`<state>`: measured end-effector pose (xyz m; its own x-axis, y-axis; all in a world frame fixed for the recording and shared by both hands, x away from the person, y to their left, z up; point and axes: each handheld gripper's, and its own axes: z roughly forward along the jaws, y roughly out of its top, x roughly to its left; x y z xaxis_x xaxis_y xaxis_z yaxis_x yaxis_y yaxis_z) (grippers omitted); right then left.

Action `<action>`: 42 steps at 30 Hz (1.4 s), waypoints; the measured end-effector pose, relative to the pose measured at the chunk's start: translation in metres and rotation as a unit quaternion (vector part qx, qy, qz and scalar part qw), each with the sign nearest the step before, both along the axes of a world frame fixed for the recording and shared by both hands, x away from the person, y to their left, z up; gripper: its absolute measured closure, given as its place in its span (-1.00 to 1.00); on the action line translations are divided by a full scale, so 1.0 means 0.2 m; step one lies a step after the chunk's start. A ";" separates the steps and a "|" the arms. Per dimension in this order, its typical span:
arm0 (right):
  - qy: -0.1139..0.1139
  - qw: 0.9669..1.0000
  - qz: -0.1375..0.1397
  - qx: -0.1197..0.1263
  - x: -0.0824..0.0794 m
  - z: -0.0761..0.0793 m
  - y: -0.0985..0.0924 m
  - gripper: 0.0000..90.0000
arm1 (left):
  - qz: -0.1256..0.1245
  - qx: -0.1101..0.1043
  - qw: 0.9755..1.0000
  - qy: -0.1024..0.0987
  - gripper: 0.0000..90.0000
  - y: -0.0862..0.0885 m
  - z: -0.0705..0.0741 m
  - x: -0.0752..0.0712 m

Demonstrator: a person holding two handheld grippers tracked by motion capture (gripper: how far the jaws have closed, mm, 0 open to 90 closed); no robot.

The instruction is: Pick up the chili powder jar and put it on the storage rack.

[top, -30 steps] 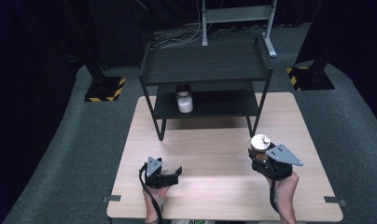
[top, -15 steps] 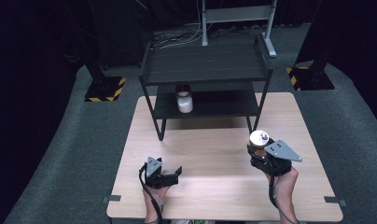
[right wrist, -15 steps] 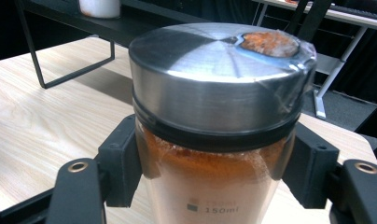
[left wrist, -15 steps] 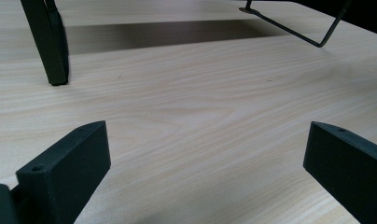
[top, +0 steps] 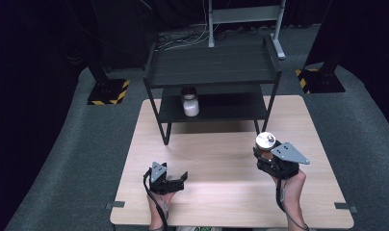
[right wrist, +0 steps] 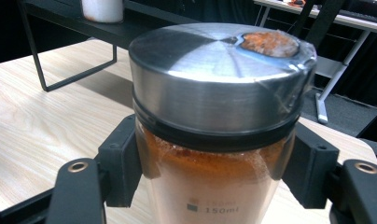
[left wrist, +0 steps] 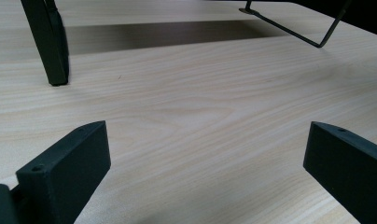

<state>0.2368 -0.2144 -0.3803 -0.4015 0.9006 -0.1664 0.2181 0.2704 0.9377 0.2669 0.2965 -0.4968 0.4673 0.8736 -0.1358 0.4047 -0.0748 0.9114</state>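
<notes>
- The right gripper (top: 263, 153) is clamping a glass jar of orange-brown powder (right wrist: 214, 186) just under its steel lid (right wrist: 219, 70), one jaw pressing on each side; the jar is sitting upright in that grip, over the right part of the wooden table (top: 221, 159), near the person.
- The left gripper (top: 179, 179) is hovering low over the near left part of the table, its jaws standing wide with nothing between them.
- Judging by the layout, the step in hand is carrying the jar toward the black shelf rack (top: 214, 72) at the table's far edge, where a second jar holding white powder (top: 190, 102) is standing on the lower shelf, left of centre.
- The next move is probably calling for a forward reach with the jar kept upright, low enough to pass under the top shelf, aiming for the free space to the right of the white jar.
- Count: two jars, two grippers, one rack with two shelves, one table.
</notes>
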 end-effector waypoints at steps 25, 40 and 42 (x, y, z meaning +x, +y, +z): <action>-0.010 1.000 0.006 -0.004 0.05 0.03 0.01 -0.32 | -0.002 0.001 1.000 -0.002 -0.99 0.00 0.00 0.00; -0.016 1.000 0.009 -0.006 0.08 0.05 0.03 -0.32 | -0.003 0.000 1.000 -0.002 -0.99 0.00 0.00 0.00; -0.017 1.000 0.007 -0.007 0.08 0.06 0.03 -0.32 | -0.003 0.000 1.000 -0.002 -0.99 0.00 0.00 0.00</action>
